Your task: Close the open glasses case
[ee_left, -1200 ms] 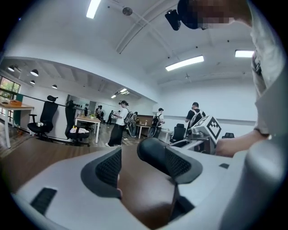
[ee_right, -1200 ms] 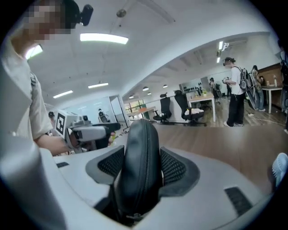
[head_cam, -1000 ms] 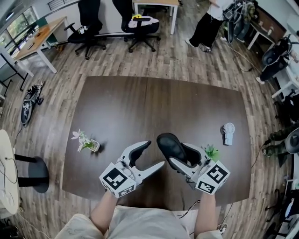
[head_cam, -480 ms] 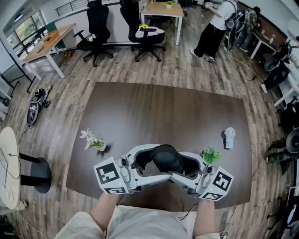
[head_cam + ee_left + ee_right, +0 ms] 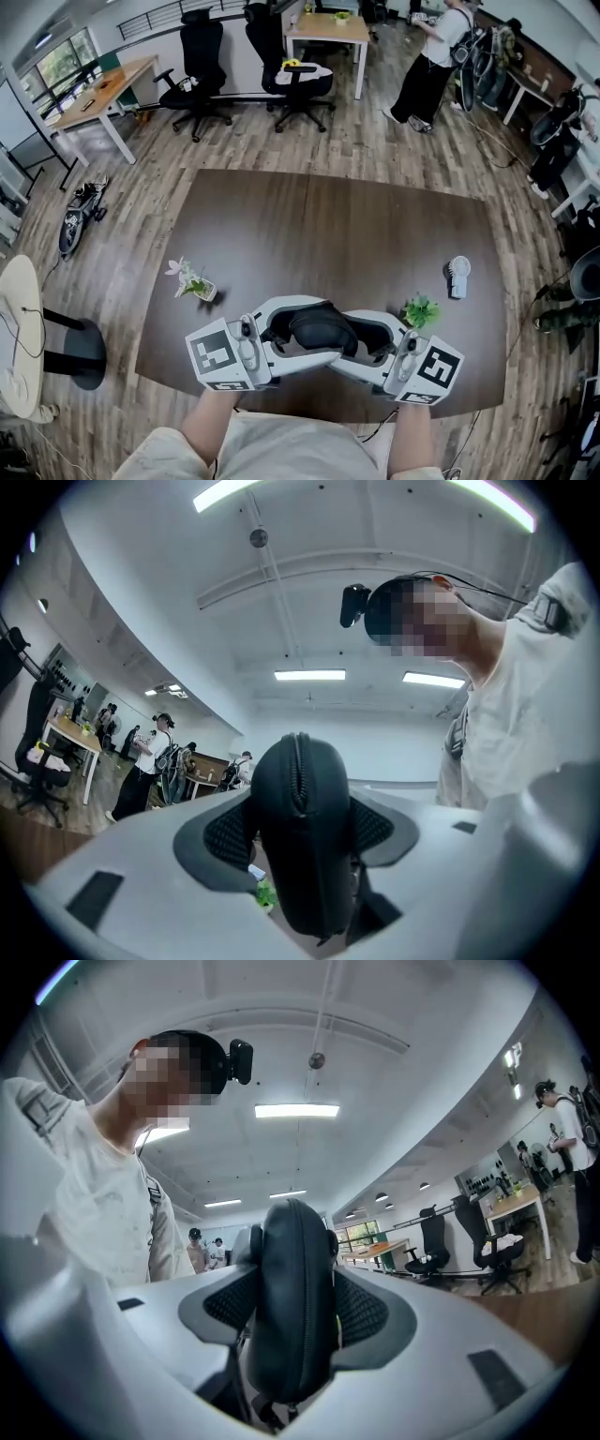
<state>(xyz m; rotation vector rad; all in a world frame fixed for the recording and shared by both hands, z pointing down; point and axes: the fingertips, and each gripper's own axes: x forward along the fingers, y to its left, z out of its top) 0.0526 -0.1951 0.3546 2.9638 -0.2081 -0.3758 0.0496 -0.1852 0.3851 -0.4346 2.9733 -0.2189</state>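
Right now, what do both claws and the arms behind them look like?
Both the left claw and right claw are white, curved two-jaw shells with dark mesh-textured pads. Each carries a white cube printed with black square markers. Forearms bare; white shirt.

Two hand-held grippers in smooth white plastic, left gripper [image 5: 319,330] and right gripper [image 5: 345,337], each with two broad, curved jaws. Inside each jaw, dark grey pads [image 5: 223,832] with a fine dimpled mesh texture; small black rectangles set into the white shells. At the rear of each gripper, a marker cube [image 5: 220,354] with black-and-white square patterns. Forearms bare below short sleeves. Pale off-white shirt [image 5: 525,714] with a grey tab at the shoulder. Black camera [image 5: 240,1061] mounted on the head, thin dark cable [image 5: 478,588] leading away from it.
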